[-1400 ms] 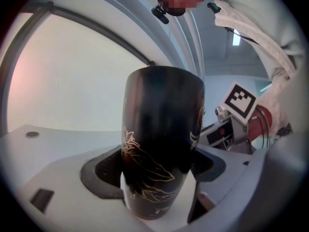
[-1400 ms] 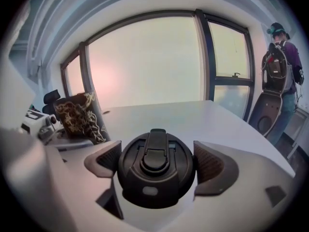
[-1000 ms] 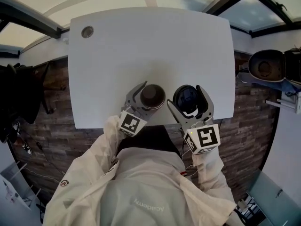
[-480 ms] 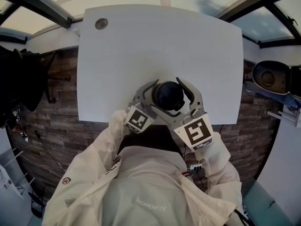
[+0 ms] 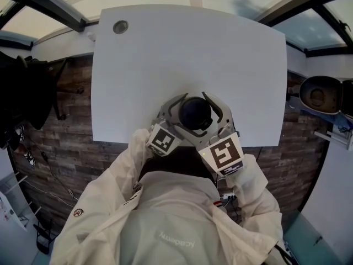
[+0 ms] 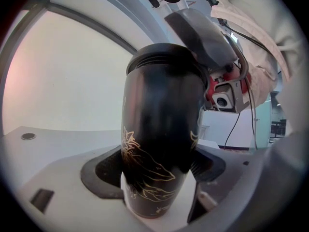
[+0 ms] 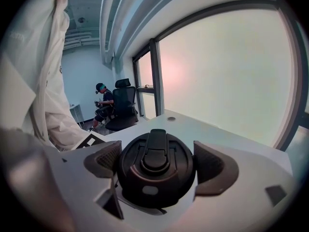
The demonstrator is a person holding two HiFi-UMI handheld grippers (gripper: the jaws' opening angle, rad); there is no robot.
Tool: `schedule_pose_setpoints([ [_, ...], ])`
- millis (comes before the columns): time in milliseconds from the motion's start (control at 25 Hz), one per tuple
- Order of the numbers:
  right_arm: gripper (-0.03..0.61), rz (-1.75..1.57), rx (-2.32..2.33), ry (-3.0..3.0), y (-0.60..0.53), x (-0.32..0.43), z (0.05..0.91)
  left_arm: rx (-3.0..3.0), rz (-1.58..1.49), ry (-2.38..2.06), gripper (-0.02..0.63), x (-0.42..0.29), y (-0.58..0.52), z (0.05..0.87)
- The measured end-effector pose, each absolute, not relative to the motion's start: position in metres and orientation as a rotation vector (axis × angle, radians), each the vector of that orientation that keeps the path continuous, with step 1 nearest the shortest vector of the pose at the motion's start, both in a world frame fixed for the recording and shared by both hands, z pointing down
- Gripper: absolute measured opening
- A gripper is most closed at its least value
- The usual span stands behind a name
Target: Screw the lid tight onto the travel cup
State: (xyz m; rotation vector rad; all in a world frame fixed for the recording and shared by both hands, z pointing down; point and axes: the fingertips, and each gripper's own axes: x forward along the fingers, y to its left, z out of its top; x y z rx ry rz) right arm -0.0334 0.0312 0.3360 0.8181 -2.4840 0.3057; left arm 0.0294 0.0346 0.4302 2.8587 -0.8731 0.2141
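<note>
A black travel cup (image 6: 157, 144) with a gold line drawing stands upright on the white table (image 5: 187, 48) near its front edge. My left gripper (image 6: 157, 170) is shut on the cup's lower body, a pad pressing on each side. The black lid (image 7: 155, 170), with a flip latch on top, sits on the cup's mouth (image 6: 164, 57). My right gripper (image 7: 157, 166) is shut on the lid, reaching in from the right and above. In the head view both sets of jaws ring the lid (image 5: 194, 113), and the cup's body is hidden below it.
A round grommet (image 5: 120, 26) sits at the table's far left corner. A dark chair (image 5: 322, 93) stands off the table's right side. Another person sits on an office chair (image 7: 108, 108) far behind. The table's front edge runs just under the grippers.
My right gripper has carried the lid leftward from beside the cup to on top of it and rolled a little. The left gripper and the cup have stayed put.
</note>
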Motion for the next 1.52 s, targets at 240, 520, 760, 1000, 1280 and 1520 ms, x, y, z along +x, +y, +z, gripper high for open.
schedule_pose_setpoints([
  [240,0.442,0.335,0.776,-2.46,0.029,-0.035,0.342,2.861,0.215,-0.876,0.405,0.03,0.033,0.43],
  [520,0.442,0.277,0.72,-2.53,0.03,-0.035,0.337,2.868,0.208,-0.869,0.403,0.032,0.032,0.429],
  [760,0.442,0.206,0.687,-2.738,0.035,-0.034,0.323,2.899,0.229,-0.798,0.404,0.032,0.033,0.427],
  [1000,0.442,0.279,0.442,-2.887,0.042,-0.029,0.317,2.989,0.24,-0.576,0.405,0.031,0.038,0.422],
  [1280,0.442,0.228,0.156,-2.907,0.049,-0.037,0.329,3.02,0.261,-0.339,0.403,0.03,0.043,0.427],
  [1520,0.442,0.246,0.522,-2.998,0.038,-0.038,0.316,3.009,0.296,-0.521,0.402,0.03,0.041,0.43],
])
